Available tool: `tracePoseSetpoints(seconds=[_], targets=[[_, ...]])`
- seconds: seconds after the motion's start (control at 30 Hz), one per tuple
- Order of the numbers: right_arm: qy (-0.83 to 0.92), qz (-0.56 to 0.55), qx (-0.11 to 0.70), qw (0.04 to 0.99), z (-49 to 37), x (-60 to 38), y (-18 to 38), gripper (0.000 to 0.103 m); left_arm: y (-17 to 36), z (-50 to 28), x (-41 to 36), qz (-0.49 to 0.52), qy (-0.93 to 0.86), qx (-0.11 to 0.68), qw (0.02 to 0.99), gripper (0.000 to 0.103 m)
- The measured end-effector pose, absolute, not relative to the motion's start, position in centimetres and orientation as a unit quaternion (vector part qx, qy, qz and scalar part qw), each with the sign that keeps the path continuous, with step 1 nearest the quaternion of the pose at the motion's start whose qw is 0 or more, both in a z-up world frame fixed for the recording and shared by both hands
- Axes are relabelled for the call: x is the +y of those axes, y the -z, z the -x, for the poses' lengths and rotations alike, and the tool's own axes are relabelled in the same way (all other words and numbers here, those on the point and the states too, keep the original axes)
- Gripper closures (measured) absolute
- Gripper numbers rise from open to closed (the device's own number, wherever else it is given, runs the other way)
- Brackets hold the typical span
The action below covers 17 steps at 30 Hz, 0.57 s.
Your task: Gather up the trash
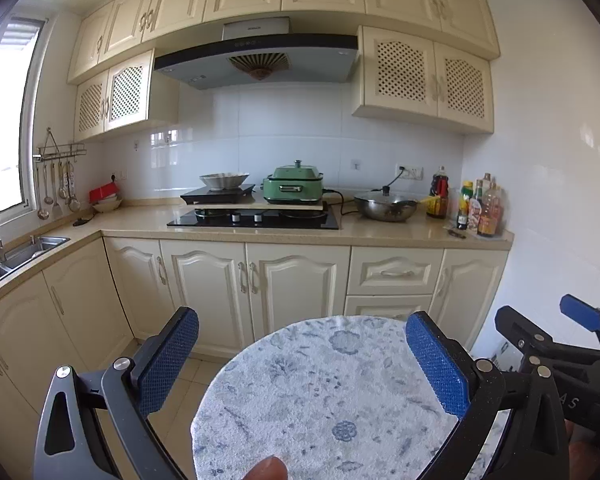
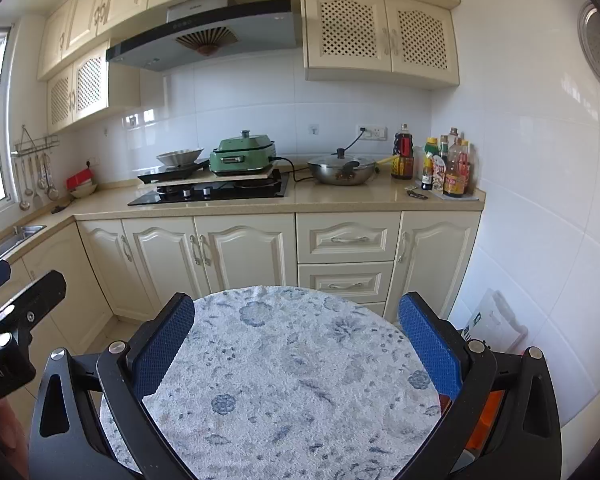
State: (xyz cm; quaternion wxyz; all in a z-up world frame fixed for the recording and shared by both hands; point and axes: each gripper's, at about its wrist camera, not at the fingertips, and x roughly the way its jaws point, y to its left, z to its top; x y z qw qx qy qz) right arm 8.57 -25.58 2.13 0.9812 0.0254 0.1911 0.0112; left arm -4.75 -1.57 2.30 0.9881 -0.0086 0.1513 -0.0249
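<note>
A round table with a white and blue flowered cloth [image 1: 324, 396] lies right below both grippers; it also shows in the right wrist view [image 2: 284, 380]. My left gripper [image 1: 302, 364] is open and empty, its blue-padded fingers spread above the cloth. My right gripper [image 2: 296, 344] is open and empty over the same table; it also shows at the right edge of the left wrist view [image 1: 556, 340]. No trash shows on the cloth. An orange object [image 2: 486, 420] peeks out behind the right finger, mostly hidden.
A kitchen counter [image 2: 340, 200] runs across the back with a gas hob [image 2: 212, 192], a green cooker [image 2: 242, 156], a lidded wok [image 2: 342, 168] and sauce bottles [image 2: 452, 168]. A sink [image 1: 24, 248] is at left. A white bag [image 2: 492, 324] leans on the right wall.
</note>
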Motion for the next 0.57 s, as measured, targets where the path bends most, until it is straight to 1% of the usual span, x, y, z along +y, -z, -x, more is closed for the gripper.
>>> tracePoseSetpoints(seconds=[0.57], targets=[[-0.023, -0.030, 0.197, 0.980, -8.40, -25.48, -2.14, 0.000, -1.67, 5.54, -2.08, 0.011, 0.032, 0.139, 0.990, 0.001]])
